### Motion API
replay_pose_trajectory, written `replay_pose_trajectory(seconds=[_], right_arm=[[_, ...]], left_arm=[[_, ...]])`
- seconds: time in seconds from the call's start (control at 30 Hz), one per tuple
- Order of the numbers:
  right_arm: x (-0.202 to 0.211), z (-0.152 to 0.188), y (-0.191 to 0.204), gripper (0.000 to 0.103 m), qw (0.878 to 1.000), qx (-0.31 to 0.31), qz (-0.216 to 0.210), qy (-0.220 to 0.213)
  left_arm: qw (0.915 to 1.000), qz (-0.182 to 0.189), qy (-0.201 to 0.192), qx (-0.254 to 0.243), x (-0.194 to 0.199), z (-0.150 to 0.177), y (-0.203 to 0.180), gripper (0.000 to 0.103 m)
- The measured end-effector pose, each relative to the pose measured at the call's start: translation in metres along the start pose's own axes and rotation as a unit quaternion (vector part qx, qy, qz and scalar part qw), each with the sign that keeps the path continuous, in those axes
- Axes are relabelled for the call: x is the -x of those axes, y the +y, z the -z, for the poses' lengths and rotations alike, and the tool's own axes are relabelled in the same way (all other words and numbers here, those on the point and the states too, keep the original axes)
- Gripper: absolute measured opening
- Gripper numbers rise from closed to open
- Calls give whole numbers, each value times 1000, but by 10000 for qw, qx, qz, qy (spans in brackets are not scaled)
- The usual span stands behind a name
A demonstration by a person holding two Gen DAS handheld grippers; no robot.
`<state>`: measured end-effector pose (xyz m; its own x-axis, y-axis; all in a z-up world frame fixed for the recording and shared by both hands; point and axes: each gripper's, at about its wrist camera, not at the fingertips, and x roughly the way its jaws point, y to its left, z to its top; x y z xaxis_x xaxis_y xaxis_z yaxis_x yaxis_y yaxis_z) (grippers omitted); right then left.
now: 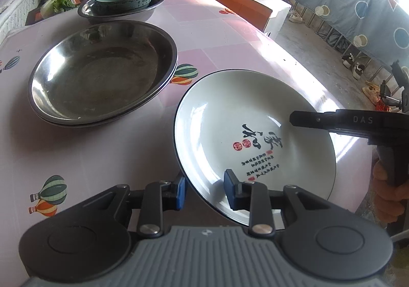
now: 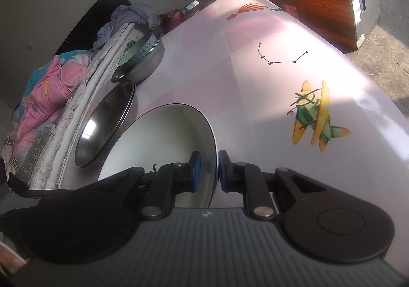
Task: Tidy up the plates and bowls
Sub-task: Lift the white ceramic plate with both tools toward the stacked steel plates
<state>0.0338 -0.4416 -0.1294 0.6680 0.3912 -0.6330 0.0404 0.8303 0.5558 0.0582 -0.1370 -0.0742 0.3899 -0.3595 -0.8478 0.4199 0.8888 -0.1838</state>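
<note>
Pink balloon-print table (image 1: 107, 149), stacked steel basins (image 1: 102, 69) behind; the white plate (image 1: 230, 121) with black calligraphy and red seals sits tilted, pinched at its rim by left gripper (image 1: 205, 191) and right gripper (image 2: 207, 170), marked "DAS".

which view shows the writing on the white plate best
The left wrist view: the white plate faces the camera, so its black calligraphy and red seals show clearly. In the right wrist view the plate is seen obliquely and the gripper body hides nearly all the writing.
</note>
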Motion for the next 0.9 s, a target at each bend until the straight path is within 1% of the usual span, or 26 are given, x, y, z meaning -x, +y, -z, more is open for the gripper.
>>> replay_pose_trajectory(seconds=[0.13, 0.23, 0.4, 0.53, 0.67, 0.8, 0.9], right_arm=[[10, 41, 27, 16, 10000, -84, 26, -25], [12, 63, 50, 17, 10000, -70, 21, -45], [5, 86, 83, 18, 9999, -35, -120, 50], [-8, 92, 106, 18, 9996, 59, -230, 146], [-24, 90, 124, 18, 9989, 180, -368, 243], [-36, 83, 137, 18, 9982, 480, -289, 220], [-39, 78, 141, 17, 9976, 635, -195, 208]], left_arm=[[10000, -13, 46, -85, 20, 28, 16, 35], [10000, 24, -3, 2, 34, 47, 33, 35], [9997, -89, -79, 236, 54, 68, 58, 38], [9990, -197, -134, 381, 64, 76, 78, 38], [9975, -356, -250, 557, 69, 80, 93, 38], [9966, -306, -347, 689, 68, 79, 104, 40], [9964, -313, -417, 672, 67, 78, 104, 41]])
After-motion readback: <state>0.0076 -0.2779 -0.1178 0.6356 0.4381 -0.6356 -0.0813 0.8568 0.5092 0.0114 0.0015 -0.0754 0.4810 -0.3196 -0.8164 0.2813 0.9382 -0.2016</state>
